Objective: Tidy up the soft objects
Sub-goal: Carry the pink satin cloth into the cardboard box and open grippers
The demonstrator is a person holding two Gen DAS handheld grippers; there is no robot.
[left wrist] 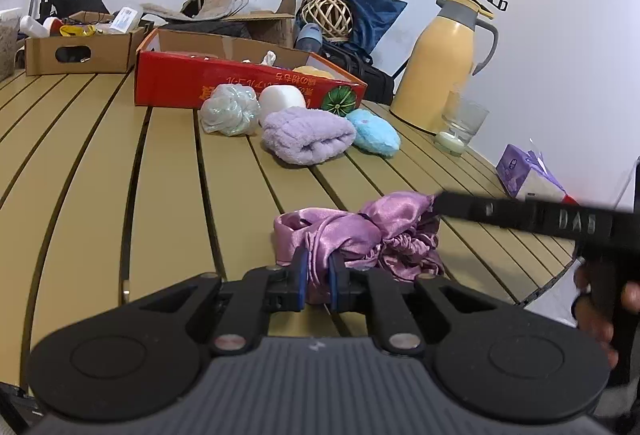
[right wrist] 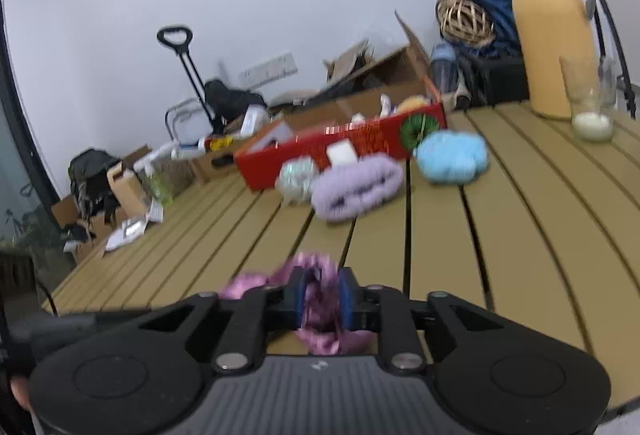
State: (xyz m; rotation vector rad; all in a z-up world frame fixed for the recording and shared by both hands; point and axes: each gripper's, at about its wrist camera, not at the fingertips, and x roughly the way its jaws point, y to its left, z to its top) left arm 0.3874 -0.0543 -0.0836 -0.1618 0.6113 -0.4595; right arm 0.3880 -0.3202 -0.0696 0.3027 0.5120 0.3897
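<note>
Both my tongs, left gripper (left wrist: pixel 319 267) and right gripper (right wrist: pixel 323 285), are pinched nearly closed on the pink satin cloth (left wrist: pixel 360 231), bunched on the slatted table (left wrist: pixel 160 175) before me.

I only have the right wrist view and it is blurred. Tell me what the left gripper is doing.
Observer: The left gripper is shut on the purple satin cloth, pinching its near edge.
Operator: Report where my right gripper sits on that cloth.
Observer: The right gripper reaches in from the right of the left wrist view and meets the cloth's far right corner.
Operator: Name anything near the table's right edge that I cannot see.
Observer: A purple tissue pack lies there, beyond the glass with a candle.
</note>
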